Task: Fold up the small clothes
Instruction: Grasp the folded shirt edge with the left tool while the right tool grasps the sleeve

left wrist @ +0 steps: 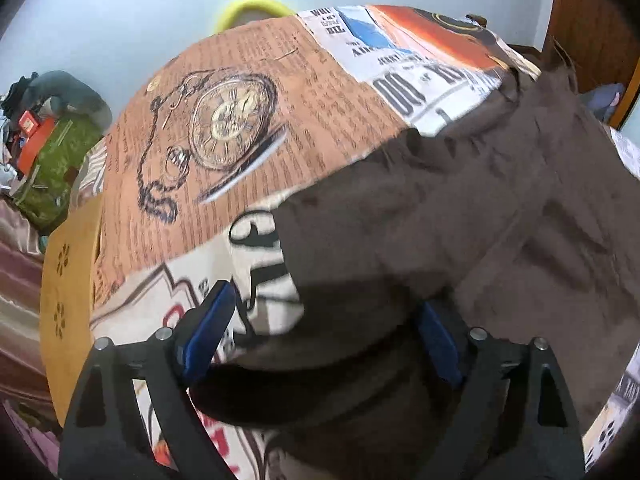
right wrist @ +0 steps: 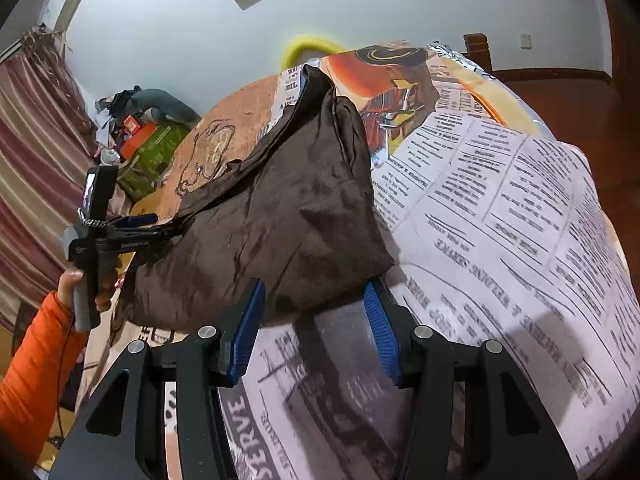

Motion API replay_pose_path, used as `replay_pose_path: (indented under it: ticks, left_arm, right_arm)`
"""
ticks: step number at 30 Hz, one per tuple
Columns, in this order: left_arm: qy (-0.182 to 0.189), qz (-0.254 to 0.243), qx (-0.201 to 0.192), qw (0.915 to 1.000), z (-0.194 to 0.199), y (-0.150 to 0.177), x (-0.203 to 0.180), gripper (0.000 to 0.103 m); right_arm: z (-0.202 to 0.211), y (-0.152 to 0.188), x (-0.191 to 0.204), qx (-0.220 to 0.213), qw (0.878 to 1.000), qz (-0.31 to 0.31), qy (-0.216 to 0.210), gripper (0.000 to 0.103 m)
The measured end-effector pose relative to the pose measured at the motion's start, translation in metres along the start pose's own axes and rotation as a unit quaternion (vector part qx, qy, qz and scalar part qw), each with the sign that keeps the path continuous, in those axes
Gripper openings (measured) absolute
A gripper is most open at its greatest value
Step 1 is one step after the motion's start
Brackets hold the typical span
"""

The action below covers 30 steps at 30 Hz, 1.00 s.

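Blue-padded fingers of the right gripper [right wrist: 316,328] stand spread at the near edge of the brown garment [right wrist: 272,224], which lies on the newsprint tablecloth [right wrist: 500,220]. Farther left, the left gripper [left wrist: 324,336] gapes around the garment's rumpled edge, clamping nothing.

Right gripper [right wrist: 316,328] sits low over the newspaper-print tablecloth [right wrist: 500,220], blue pads [right wrist: 382,336] spread wide, nothing between them. Near edge of the brown garment [right wrist: 272,232] lies just ahead of the fingertips, crumpled in a rough heap, its far end reaching toward the table's back edge. Left gripper [right wrist: 160,226] comes in from the left at the garment's left edge; jaw state unclear. An orange-sleeved hand [right wrist: 86,280] grips its handle. Yellow ring [right wrist: 308,46] behind the table.
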<state>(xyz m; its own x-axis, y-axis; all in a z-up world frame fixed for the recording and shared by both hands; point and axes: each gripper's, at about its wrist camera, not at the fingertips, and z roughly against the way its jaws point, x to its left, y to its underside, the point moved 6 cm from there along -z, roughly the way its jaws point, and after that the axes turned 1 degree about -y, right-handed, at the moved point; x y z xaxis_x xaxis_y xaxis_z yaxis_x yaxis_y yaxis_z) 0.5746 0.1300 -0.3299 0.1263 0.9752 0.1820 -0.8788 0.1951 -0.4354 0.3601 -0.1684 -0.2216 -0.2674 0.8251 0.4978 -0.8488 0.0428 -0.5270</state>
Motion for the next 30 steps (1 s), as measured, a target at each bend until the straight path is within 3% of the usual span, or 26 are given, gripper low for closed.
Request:
replay_pose_path:
  ticks: [2, 7, 11, 13, 16, 19, 30]
  left_arm:
    - [0.002, 0.004, 0.005, 1.0, -0.006, -0.01, 0.005, 0.088]
    - [0.025, 0.046, 0.033, 0.9981, -0.033, -0.024, 0.019, 0.086]
    - [0.078, 0.089, 0.037, 0.9922, -0.044, -0.028, 0.017, 0.027]
    - [0.068, 0.078, 0.03, 0.9942, -0.044, -0.027, 0.011, 0.017]
    - [0.033, 0.052, 0.023, 0.9978, -0.036, -0.02, 0.001, 0.011]
    - [0.033, 0.058, 0.027, 0.9974, -0.021, -0.008, 0.003, 0.009]
    - [0.09, 0.082, 0.039, 0.9918, 0.045, 0.073, -0.005, 0.007]
  right_arm:
    - [-0.003, -0.001, 0.001, -0.001, 1.0, 0.002, 0.002, 0.045]
    - [-0.007, -0.001, -0.005, -0.006, 1.0, 0.009, 0.025, 0.015]
    - [-0.004, -0.001, -0.012, -0.009, 1.0, -0.004, 0.017, 0.01]
    - [-0.003, -0.001, -0.01, -0.01, 1.0, 0.007, 0.022, 0.01]
    - [-0.004, -0.001, -0.005, -0.011, 0.999, 0.023, 0.029, 0.008]
    - [-0.006, -0.006, -0.007, -0.01, 0.999, 0.028, 0.03, 0.008]
    - [-0.022, -0.05, -0.027, 0.009, 0.997, 0.046, 0.054, 0.007]
